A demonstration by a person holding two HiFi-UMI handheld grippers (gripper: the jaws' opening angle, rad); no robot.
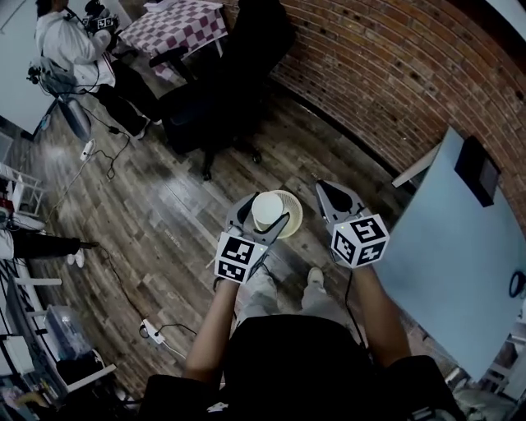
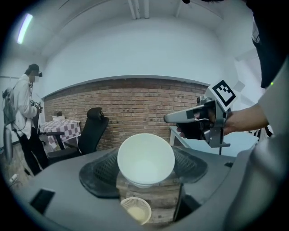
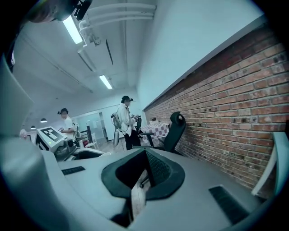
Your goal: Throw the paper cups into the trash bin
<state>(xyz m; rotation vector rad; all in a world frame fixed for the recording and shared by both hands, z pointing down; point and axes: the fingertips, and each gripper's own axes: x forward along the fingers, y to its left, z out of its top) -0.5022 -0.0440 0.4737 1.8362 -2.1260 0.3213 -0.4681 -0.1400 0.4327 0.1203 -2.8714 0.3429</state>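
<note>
1. At the far left of the head view, a person (image 1: pixel 67 41) in a pale top stands by one checkered table (image 1: pixel 177 25). One black office chair (image 1: pixel 234 82) stands just right of them on the wooden floor (image 1: pixel 156 214).
2. The person's left forearm (image 1: pixel 215 325) reaches forward from the body, bare and nearly straight. Its left hand-held gripper (image 1: pixel 265 215) points away from the body and a little downward. The jaws stand well apart and press on the sides of the single paper cup (image 2: pixel 146 159).
3. There is one cup, white, and it is held in the air. Its long axis runs roughly along the jaws. The open mouth faces back toward the left gripper view's camera, so the inside and the bottom show, and the base points away.
4. One trash bin (image 2: pixel 135 210), a cream mesh basket, stands upright on the floor with its mouth up. In the left gripper view it lies below the cup. In the head view the cup covers the left part of its rim.
5. The right forearm (image 1: pixel 380 316) reaches forward alongside the left one. Its right hand-held gripper (image 1: pixel 329 193) is beside the bin and apart from the cup. The jaw tips meet, with nothing between them.
6. At the far right, one pale table (image 1: pixel 460 247) stands against the brick wall (image 1: pixel 394 74).
</note>
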